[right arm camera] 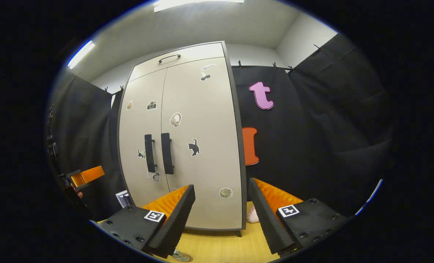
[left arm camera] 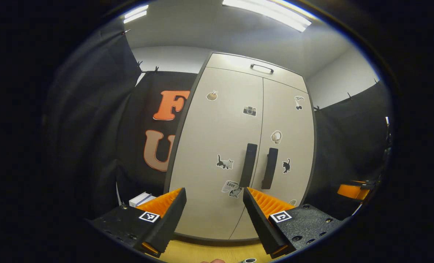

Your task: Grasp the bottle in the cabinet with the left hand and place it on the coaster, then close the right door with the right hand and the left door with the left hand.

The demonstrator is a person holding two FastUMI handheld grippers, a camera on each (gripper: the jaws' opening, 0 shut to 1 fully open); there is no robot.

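Grippers, 2, both mine to steer; left gripper (left arm camera: 214,215) jaws spread wide with nothing between them; right gripper (right arm camera: 221,215) likewise spread and empty.

Table (left arm camera: 202,252), pale wood grain, runs under both sets of fingers up to the cabinet foot; a small round metallic rim (left arm camera: 248,260) shows at the very bottom of the left gripper view, possibly the bottle's top, though I cannot tell; a round printed disc (right arm camera: 181,256) lies on the wood below the right gripper, which I judge may be the coaster.

Cabinet (left arm camera: 238,153), upright, cream, 2 doors, both appearing flush and shut; left door (left arm camera: 217,146) and right door (left arm camera: 288,146) meet at a centre seam with 2 dark vertical handles (left arm camera: 248,165) side by side; stickers scattered over both.

Relation that matters: cabinet stands straight ahead of both jaws, handles upright, so their long axis is vertical; left gripper looks nearer the seam; right gripper sits off toward the cabinet's right edge.

Judgement: with both doors shut, little appears left to do.

Room: white box (left arm camera: 140,199) beside the cabinet; black cloth walls; ceiling strip lights (left arm camera: 268,12).
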